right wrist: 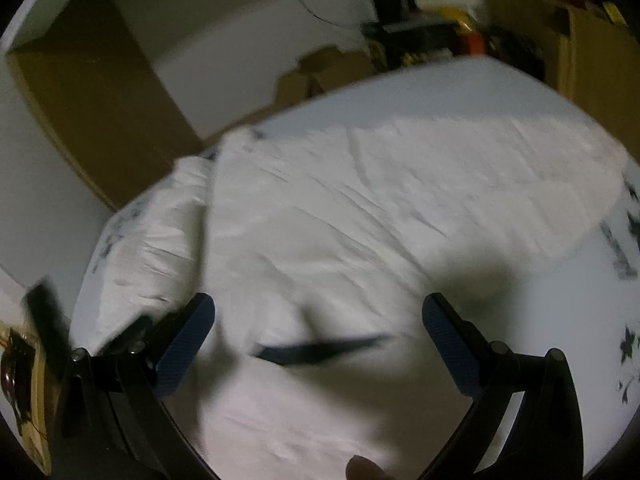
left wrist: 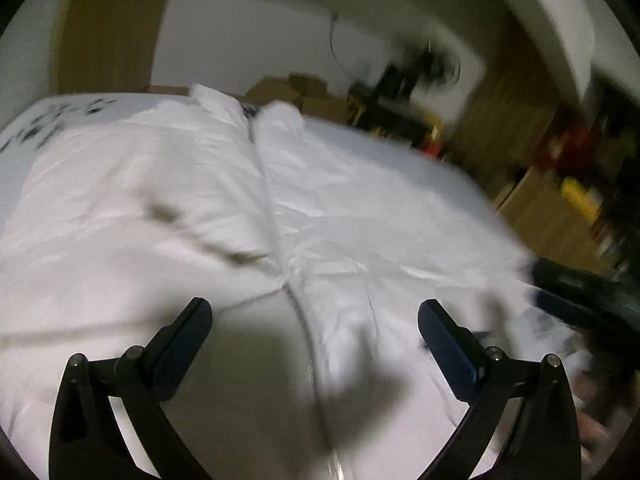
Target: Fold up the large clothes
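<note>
Left claw (left wrist: 315,316): spread wide, nothing between the pads, suspended above the white garment (left wrist: 248,208). Garment laid flat, front up, covering most of the surface; zipper (left wrist: 276,220) running from 12 o'clock at the collar (left wrist: 224,100) down to 6 o'clock, passing between the two fingers. Left-hand panel at 9 o'clock, right-hand panel at 3 o'clock, both creased. Patterned sheet (left wrist: 52,116) exposed at 10 o'clock beyond the garment edge. Dark blurred object at 3 o'clock, not identifiable.

Right claw (right wrist: 319,316): also spread wide, pads clear of the fabric, nothing gripped. In the right wrist view, white garment (right wrist: 360,208) filling the centre, one broad section reaching toward 2 o'clock, a bunched section at 9 o'clock. Dark narrow strip (right wrist: 316,350) lying on the cloth between the fingers, toward 6 o'clock; nature not determinable. Floral-print sheet (right wrist: 624,344) showing at 3 o'clock.

Cardboard boxes (left wrist: 296,92) against the wall at 12 o'clock. Cluttered shelving (left wrist: 580,168) at 2 o'clock, heavily blurred.
</note>
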The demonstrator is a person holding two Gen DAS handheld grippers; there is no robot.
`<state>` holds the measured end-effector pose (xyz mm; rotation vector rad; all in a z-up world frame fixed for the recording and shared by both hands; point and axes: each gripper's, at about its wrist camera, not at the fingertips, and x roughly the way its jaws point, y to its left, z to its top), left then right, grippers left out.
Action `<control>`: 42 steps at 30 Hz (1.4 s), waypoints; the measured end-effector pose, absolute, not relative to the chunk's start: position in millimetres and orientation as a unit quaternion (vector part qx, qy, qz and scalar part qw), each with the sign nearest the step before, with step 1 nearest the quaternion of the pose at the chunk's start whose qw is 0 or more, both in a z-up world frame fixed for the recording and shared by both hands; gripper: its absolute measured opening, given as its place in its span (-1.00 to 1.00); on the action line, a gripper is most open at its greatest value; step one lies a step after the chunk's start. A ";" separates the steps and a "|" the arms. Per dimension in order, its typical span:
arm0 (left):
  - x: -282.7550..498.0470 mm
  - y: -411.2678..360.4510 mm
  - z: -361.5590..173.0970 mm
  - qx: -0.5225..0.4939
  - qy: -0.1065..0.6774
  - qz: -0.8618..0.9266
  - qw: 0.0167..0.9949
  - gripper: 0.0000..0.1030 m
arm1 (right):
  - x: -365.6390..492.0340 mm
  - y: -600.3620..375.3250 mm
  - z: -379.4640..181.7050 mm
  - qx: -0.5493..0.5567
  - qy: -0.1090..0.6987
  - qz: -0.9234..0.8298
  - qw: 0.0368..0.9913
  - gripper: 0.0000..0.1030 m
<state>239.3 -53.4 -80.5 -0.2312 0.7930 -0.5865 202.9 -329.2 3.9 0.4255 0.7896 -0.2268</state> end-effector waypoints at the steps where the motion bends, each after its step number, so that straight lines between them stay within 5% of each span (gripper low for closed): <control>1: 231.4 -42.1 -74.1 -0.118 0.371 -0.273 0.879 0.99 | 218.2 -308.3 12.2 0.179 0.389 -0.097 0.899 1.00; 6: 193.1 64.0 -55.7 -0.146 0.334 -0.182 0.913 0.99 | 281.9 -204.6 30.4 0.049 0.446 -0.039 0.893 1.00; 14: 154.5 141.1 -63.4 -0.210 0.360 -0.156 0.895 0.99 | 377.8 -82.2 -23.6 -0.122 0.510 -0.053 0.850 0.87; 15: 153.1 143.5 -64.3 -0.209 0.360 -0.155 0.896 0.99 | 389.7 -81.6 -32.4 -0.128 0.520 -0.069 0.842 0.75; 17: 154.9 143.2 -66.3 -0.202 0.359 -0.151 0.898 0.99 | 392.4 -94.1 -38.4 -0.133 0.526 -0.101 0.834 -0.34; 20: 158.3 143.4 -68.5 -0.200 0.361 -0.144 0.899 0.99 | 387.3 -125.7 -24.0 -0.081 0.519 -0.095 0.845 -0.70; 27: 153.2 145.9 -81.2 -0.223 0.384 -0.150 0.884 0.99 | 320.4 -276.0 23.6 0.187 0.462 -0.102 0.861 -0.70; 28: 154.3 143.3 -82.3 -0.220 0.386 -0.152 0.883 0.99 | 315.3 -290.9 19.1 0.206 0.465 -0.117 0.853 -0.59; 29: 155.1 139.9 -83.4 -0.216 0.388 -0.153 0.883 0.99 | 308.1 -308.7 10.2 0.220 0.474 -0.132 0.842 -0.16; 31: 157.2 133.2 -86.9 -0.209 0.394 -0.153 0.882 0.99 | 291.6 -340.6 -4.5 0.236 0.483 -0.192 0.821 0.27; 34: 161.9 121.2 -91.3 -0.201 0.410 -0.151 0.876 0.99 | 270.4 -362.6 3.6 0.278 0.440 -0.209 0.828 0.22; 38: 162.1 99.3 -82.9 -0.180 0.416 -0.156 0.878 0.99 | 298.9 -329.7 28.9 0.263 0.425 -0.115 0.859 -0.21; 42: 153.6 77.0 -64.1 -0.151 0.410 -0.170 0.883 0.99 | 362.8 -287.2 -12.6 0.246 0.525 -0.037 0.814 -0.37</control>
